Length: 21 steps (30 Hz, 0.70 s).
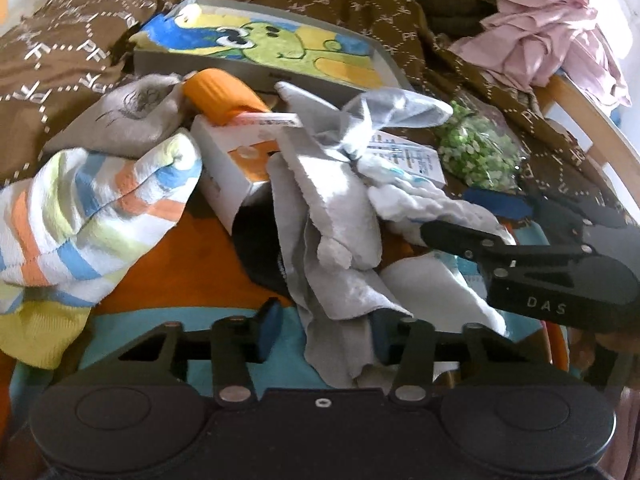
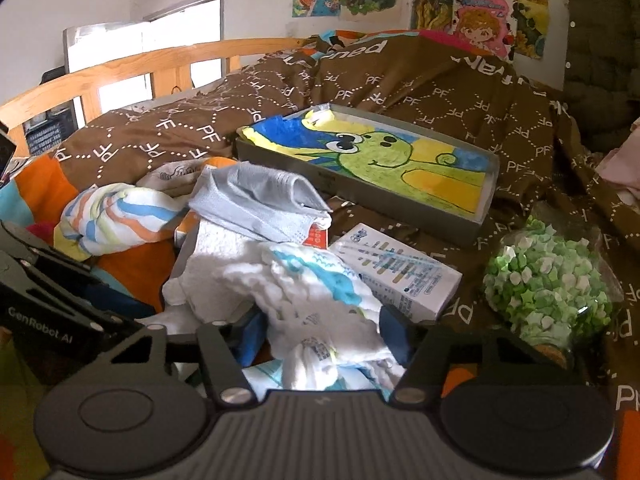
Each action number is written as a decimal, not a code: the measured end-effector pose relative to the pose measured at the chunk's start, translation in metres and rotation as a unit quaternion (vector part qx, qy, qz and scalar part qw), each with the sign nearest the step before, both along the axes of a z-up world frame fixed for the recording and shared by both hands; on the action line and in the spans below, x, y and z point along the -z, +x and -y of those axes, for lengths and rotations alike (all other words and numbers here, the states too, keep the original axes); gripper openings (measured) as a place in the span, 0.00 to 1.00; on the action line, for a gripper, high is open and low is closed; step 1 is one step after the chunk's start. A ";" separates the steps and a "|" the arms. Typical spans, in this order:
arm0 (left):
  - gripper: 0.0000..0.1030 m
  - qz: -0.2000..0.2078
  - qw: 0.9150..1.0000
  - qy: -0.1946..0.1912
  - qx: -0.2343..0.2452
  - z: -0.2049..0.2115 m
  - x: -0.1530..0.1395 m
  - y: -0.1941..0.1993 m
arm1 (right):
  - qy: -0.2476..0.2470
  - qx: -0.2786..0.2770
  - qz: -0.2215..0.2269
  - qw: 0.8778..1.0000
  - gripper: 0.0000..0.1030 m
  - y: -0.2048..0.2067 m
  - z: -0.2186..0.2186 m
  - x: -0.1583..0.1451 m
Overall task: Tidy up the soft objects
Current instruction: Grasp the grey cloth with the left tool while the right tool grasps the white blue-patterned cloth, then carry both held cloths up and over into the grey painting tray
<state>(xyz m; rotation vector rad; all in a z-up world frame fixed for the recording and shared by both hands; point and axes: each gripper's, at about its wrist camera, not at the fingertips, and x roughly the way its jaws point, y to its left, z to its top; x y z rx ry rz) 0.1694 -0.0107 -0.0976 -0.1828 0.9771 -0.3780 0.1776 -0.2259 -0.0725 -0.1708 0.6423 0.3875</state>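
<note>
Two views, left wrist first.

Left wrist, my left gripper (image 1: 325,330): jaws partly apart, the grey cloth (image 1: 328,216) hanging down between them.
Left pads: the right pad (image 1: 380,334) lies against the cloth's edge; the left pad (image 1: 269,330) stands clear of it, so I have no grip on it.
Grey cloth: draped over the white box (image 1: 236,168) and the orange sheet (image 1: 176,264), in the middle of the pile.
Striped towel (image 1: 92,216): bunched at the left, apart from my fingers.
Right gripper (image 1: 472,220): comes in from the right, its black finger lying on the white cloth (image 1: 416,200).

Right wrist, my right gripper (image 2: 325,334): jaws about half apart, straddling the white cloth (image 2: 316,300).
Right pads (image 2: 396,338): both just beside the cloth's folds; whether they press on it I cannot tell.
White cloth: heaped low in the middle, beside the printed carton (image 2: 400,276).
Frog tray (image 2: 368,172): behind, on the brown quilt (image 2: 160,136).
Green stars bag (image 2: 548,280): at the right, well apart.
</note>
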 end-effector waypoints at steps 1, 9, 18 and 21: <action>0.37 -0.004 1.000 -0.003 -0.001 -0.001 0.000 0.000 | 0.000 0.004 0.000 1.000 0.58 0.000 0.000 0.000; 0.06 -0.075 0.996 -0.025 -0.030 -0.004 0.002 0.008 | 0.021 0.018 0.001 1.000 0.29 0.001 0.007 -0.003; 0.03 -0.060 0.998 -0.007 -0.023 -0.005 -0.032 -0.011 | 0.075 0.046 0.009 0.996 0.16 -0.009 0.024 -0.022; 0.03 -0.046 0.999 -0.005 -0.018 -0.007 -0.050 -0.020 | 0.110 0.050 0.005 0.993 0.15 -0.012 0.033 -0.028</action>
